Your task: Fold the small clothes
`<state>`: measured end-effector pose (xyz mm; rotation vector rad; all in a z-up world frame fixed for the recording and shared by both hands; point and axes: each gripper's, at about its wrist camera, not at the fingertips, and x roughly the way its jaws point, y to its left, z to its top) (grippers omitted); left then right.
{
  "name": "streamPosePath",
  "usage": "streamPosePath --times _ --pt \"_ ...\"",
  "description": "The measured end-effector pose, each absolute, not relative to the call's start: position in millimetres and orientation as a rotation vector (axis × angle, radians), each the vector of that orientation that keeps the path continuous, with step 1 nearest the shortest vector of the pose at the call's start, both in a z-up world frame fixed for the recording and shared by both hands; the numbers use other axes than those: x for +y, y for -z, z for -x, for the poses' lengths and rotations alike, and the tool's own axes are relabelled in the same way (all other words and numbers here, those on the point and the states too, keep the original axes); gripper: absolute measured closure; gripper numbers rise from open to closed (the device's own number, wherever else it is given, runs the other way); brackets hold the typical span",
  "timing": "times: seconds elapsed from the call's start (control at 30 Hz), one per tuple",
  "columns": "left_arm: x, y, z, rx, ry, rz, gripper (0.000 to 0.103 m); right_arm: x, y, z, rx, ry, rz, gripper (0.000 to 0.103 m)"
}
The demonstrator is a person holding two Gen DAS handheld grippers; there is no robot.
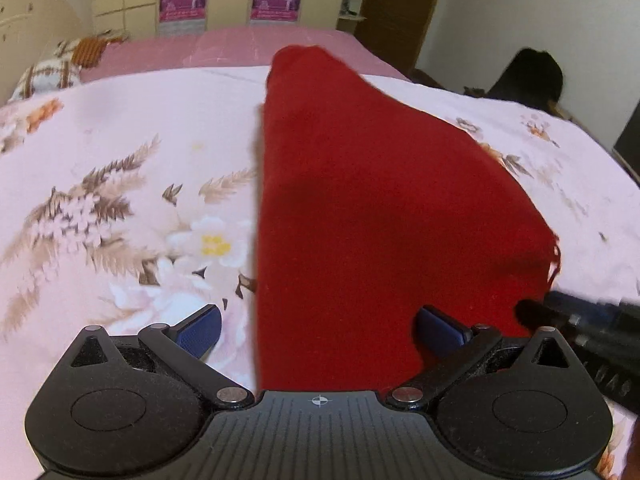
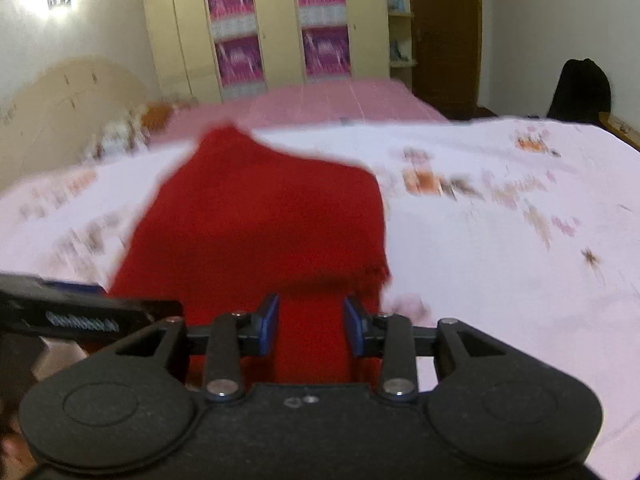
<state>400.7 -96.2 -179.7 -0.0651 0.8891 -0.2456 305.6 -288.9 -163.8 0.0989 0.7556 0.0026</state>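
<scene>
A red cloth (image 1: 360,200) lies on the floral bedsheet (image 1: 120,184), long and narrowing toward its far end. My left gripper (image 1: 320,326) is open wide over the cloth's near left edge, its jaws apart with one pad on each side of that edge. In the right wrist view the red cloth (image 2: 264,224) lies ahead. My right gripper (image 2: 311,330) is open, its blue pads (image 2: 270,324) a hand's width apart above the cloth's near end. The right gripper (image 1: 592,320) shows at the cloth's near right corner in the left wrist view.
The bed carries a pink blanket (image 1: 240,46) at its far side and pillows (image 1: 52,68) at the far left. A wardrobe (image 2: 260,28) stands behind. A dark bag (image 2: 580,88) sits at the far right. The left gripper's body (image 2: 80,316) shows at the lower left.
</scene>
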Motion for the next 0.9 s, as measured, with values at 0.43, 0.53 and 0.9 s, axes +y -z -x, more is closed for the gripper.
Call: streamPosePath --times 0.43,0.53,0.9 --pt "-103 175 -397 0.881 0.229 0.019 0.0 -295 178 -298 0.778 0.052 -0.146 0.064" --pt "-104 174 -397 0.883 0.234 0.009 0.0 -293 176 -296 0.781 0.059 -0.144 0.063" --pt "-104 167 -396 0.887 0.25 -0.043 0.0 -291 169 -297 0.804 0.058 -0.122 0.064"
